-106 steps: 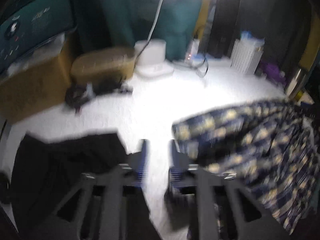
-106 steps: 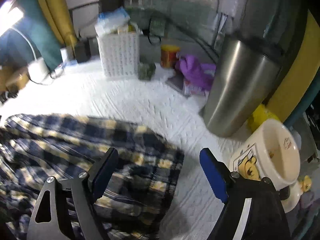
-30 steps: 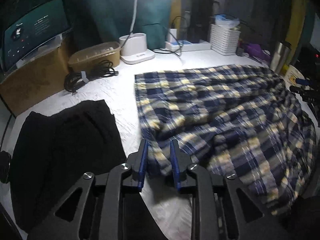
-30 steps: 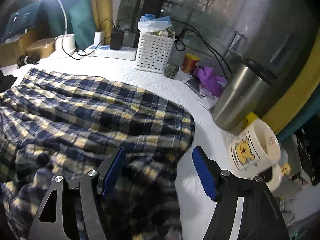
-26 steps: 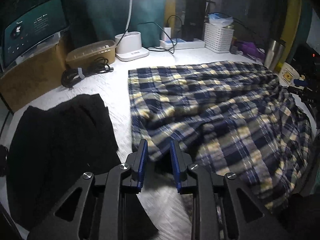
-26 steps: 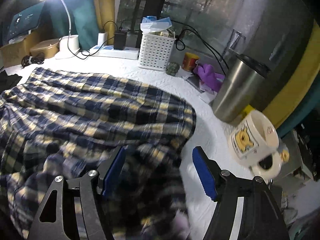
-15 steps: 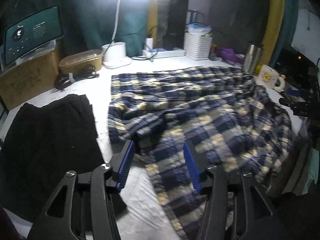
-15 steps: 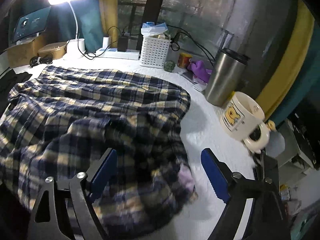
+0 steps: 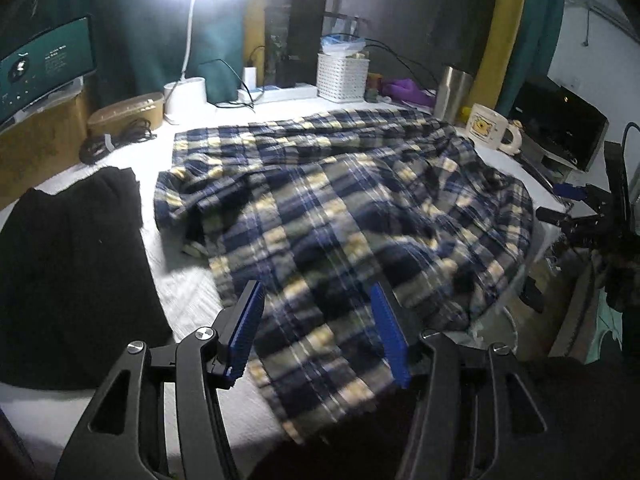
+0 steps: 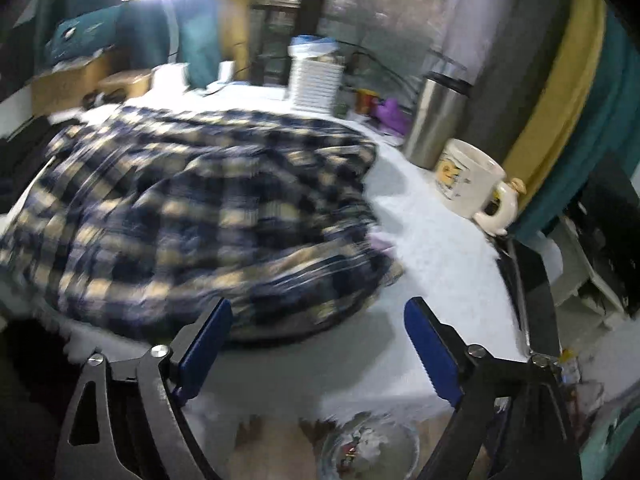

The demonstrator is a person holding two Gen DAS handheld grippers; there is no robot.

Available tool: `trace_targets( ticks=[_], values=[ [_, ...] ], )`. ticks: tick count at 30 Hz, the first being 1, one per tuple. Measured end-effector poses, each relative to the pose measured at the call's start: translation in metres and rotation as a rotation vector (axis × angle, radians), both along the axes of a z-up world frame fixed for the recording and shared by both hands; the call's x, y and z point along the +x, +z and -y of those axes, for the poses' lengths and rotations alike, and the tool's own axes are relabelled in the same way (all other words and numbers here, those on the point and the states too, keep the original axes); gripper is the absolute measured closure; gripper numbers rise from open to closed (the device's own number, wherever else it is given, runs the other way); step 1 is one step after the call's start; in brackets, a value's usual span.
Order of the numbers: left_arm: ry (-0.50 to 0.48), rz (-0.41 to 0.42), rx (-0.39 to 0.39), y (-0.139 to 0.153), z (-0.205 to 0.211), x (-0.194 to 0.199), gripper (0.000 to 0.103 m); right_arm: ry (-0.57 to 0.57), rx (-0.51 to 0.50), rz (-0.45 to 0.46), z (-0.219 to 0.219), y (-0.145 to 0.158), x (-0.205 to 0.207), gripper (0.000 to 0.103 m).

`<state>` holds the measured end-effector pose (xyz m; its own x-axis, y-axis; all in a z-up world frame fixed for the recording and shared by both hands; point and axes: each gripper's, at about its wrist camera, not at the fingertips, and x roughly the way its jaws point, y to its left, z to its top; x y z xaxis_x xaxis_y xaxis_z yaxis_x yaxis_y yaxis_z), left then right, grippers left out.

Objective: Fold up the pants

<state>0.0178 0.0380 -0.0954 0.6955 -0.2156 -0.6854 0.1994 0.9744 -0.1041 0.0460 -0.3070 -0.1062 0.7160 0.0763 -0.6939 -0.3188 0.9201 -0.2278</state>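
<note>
The blue and yellow plaid pants (image 9: 332,216) lie spread and rumpled across the white table (image 9: 188,292), with one end hanging over the near edge. They also show in the right wrist view (image 10: 192,208), blurred. My left gripper (image 9: 318,334) is open and empty, raised above the near end of the pants. My right gripper (image 10: 318,344) is open and empty, held above the table's near right edge, clear of the cloth.
A black garment (image 9: 68,264) lies on the table's left. At the back stand a lamp (image 9: 186,96), a white basket (image 9: 342,76), a steel tumbler (image 10: 436,120) and a cream mug (image 10: 472,184). A coiled cable (image 9: 116,140) and a monitor (image 9: 44,68) are far left.
My left gripper was shut on the pants' edge, pulled it toward me, then opened and let go. Both grippers have risen and backed away from the table. The pants now lie more spread out.
</note>
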Motion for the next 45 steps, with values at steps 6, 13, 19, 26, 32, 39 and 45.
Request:
trace_targets(
  ticks=[6,13,19,26,32,39,45],
  values=[
    [0.005,-0.006,-0.013,-0.004,0.002,-0.011,0.047,0.161,0.031,0.013,-0.055,-0.001,-0.025,0.006],
    [0.028,-0.016,-0.045,-0.014,-0.012,-0.027,0.04,0.341,0.026,-0.011,-0.13,-0.007,-0.044,0.006],
    [0.063,-0.007,-0.072,-0.02,-0.031,-0.036,0.04,0.433,-0.014,-0.049,-0.173,-0.018,-0.051,0.006],
    [0.044,0.007,-0.069,-0.021,-0.032,-0.038,0.039,0.447,-0.078,-0.042,-0.199,-0.027,-0.045,0.006],
    [-0.02,0.029,-0.047,-0.016,-0.013,-0.034,0.033,0.404,-0.03,-0.014,-0.19,-0.006,-0.014,0.006],
    [-0.144,0.044,0.0,-0.017,0.022,-0.025,0.026,0.407,0.037,-0.039,-0.19,0.0,0.016,0.006],
    [-0.115,0.019,0.159,-0.041,0.029,-0.009,0.031,0.405,0.085,-0.052,-0.185,0.001,0.03,0.006]
  ],
)
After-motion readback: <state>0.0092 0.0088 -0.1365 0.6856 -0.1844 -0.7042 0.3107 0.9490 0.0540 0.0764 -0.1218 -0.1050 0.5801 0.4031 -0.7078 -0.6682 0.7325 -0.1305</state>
